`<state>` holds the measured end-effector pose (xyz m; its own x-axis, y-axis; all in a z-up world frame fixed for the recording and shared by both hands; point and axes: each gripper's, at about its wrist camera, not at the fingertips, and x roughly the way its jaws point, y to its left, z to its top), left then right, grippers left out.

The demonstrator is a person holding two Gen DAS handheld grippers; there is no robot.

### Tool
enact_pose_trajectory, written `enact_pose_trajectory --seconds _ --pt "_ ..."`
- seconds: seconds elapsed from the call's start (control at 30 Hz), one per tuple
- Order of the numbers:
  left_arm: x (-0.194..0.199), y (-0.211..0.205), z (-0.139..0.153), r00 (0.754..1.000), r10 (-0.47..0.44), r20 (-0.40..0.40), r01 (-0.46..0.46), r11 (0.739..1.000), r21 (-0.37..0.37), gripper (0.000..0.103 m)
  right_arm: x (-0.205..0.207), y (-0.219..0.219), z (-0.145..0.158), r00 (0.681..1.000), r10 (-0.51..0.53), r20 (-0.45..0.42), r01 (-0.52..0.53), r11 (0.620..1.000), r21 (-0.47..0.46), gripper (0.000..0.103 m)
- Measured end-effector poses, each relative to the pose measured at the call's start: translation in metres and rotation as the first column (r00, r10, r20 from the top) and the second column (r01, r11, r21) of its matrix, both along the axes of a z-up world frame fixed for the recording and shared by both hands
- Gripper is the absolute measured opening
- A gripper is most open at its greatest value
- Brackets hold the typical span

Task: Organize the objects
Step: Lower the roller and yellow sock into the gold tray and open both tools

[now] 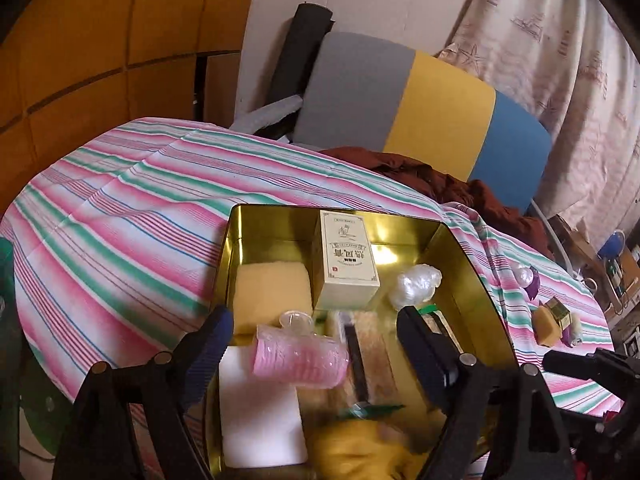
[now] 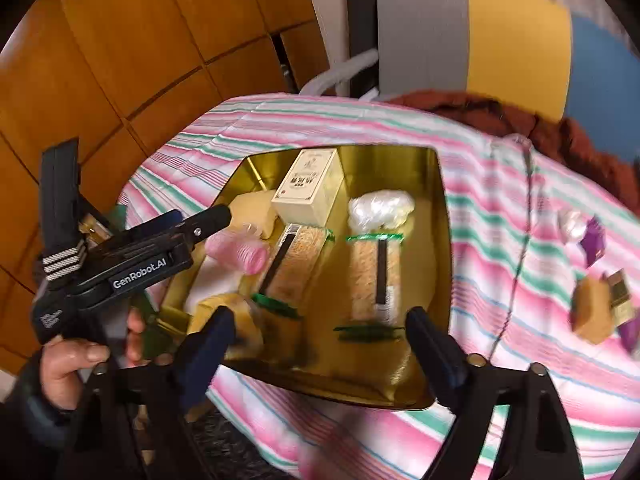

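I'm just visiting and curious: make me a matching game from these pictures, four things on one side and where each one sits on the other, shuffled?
Things:
1. cream box
2. pink cup
3. purple wrapper
4. crumpled clear plastic

Places:
A. lying on its side in the gold tin, between the left gripper fingers, untouched
B. on the striped cloth, outside the tin
C. in the tin, against its far wall
D. in the tin, right of the cream box

Pairs: 1-C, 2-A, 3-B, 4-D
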<state>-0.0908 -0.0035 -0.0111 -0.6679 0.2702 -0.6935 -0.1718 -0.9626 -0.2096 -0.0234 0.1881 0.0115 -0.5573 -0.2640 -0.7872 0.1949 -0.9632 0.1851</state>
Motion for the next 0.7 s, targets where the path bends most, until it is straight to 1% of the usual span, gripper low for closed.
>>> enact_pose_trajectory --seconds 0.07,0.13,0.2,0.33,0.47,0.7 --pt "0.006 0.0 -0.001 1.0 0.017 -0.006 -0.017 1.0 -0.006 0.085 0.008 -0.002 0.003 0.996 -0.04 -0.074 0.045 0.996 0.073 0.095" --pt "0.013 0.0 -0.001 0.999 0.032 -0.014 -0.033 0.999 -0.012 0.085 0.014 -0.003 0.008 0.986 -0.073 -0.148 0.091 0.988 0.121 0.101" --pt "0.02 0.001 0.001 0.999 0.04 -0.027 -0.041 0.999 -0.026 0.085 0.022 -0.002 0.011 0.977 -0.088 -0.193 0.111 0.987 0.113 0.101" --pt "0.035 0.005 0.007 0.997 0.047 -0.067 -0.052 0.996 -0.068 0.085 0.021 -0.002 0.004 0.985 -0.089 -0.15 0.105 0.989 0.103 0.103" --pt "0.047 0.011 0.014 0.993 0.026 -0.113 -0.038 0.994 -0.104 0.085 0.031 -0.003 0.006 0.974 -0.11 -0.198 0.14 0.98 0.142 0.103" --pt "0.059 0.021 0.019 0.993 -0.011 -0.121 -0.003 0.994 -0.113 0.085 0.04 0.012 0.006 0.964 -0.163 -0.21 0.19 0.975 0.117 0.103"
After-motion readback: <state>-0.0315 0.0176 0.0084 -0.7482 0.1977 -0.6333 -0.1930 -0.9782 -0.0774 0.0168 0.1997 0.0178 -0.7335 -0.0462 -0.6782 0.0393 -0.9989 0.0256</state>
